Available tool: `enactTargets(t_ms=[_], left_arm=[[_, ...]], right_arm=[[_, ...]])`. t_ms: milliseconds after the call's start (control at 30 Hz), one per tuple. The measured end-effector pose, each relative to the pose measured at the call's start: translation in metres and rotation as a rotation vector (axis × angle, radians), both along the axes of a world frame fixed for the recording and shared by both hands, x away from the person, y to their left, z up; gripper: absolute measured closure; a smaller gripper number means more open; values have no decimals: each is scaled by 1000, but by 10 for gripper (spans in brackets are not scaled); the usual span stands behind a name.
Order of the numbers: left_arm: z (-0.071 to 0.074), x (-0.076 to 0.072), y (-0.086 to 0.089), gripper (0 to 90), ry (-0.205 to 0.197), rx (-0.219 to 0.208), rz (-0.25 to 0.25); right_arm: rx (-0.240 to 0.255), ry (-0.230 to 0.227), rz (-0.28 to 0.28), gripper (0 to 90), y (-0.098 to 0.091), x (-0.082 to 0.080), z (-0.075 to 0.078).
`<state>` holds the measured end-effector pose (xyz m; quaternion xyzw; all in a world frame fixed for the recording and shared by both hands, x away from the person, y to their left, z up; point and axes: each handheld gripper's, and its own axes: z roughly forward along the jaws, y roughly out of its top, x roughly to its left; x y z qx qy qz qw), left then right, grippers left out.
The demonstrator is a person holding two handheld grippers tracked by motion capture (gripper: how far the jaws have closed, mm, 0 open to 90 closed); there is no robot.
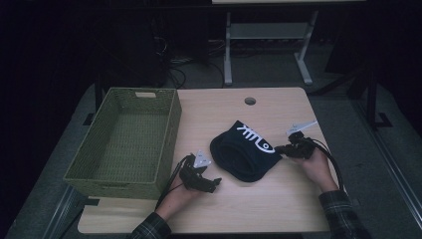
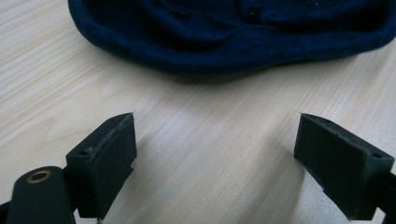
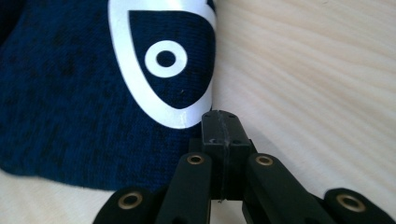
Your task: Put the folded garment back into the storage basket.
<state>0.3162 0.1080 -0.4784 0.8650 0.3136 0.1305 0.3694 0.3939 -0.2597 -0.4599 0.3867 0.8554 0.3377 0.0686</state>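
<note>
Nearest the person, the left gripper (image 1: 215, 183) rested low on the wooden table (image 1: 278, 209) with its jaws spread wide and empty, just short of the dark blue knit hat (image 1: 244, 152). Beyond it, the right gripper (image 1: 278, 149) had its jaws pressed together at the hat's edge beside the white fish print (image 3: 163, 60); whether fabric was pinched cannot be told. Farther left stood a green woven basket (image 1: 127, 144).

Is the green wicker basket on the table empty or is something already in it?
Empty: the high view shows bare woven floor inside the basket.
</note>
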Motion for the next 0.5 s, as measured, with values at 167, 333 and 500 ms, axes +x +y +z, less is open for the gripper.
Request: enactTargets(t_ms=[167, 333, 500], left_arm=[[0, 0, 0, 120, 0, 7, -3], [0, 0, 0, 121, 0, 7, -3], [0, 0, 0, 121, 0, 7, -4]], right_arm=[[-1, -7, 29, 900, 6, -14, 2], [1, -9, 63, 900, 13, -24, 1], [0, -34, 79, 900, 17, -36, 3]])
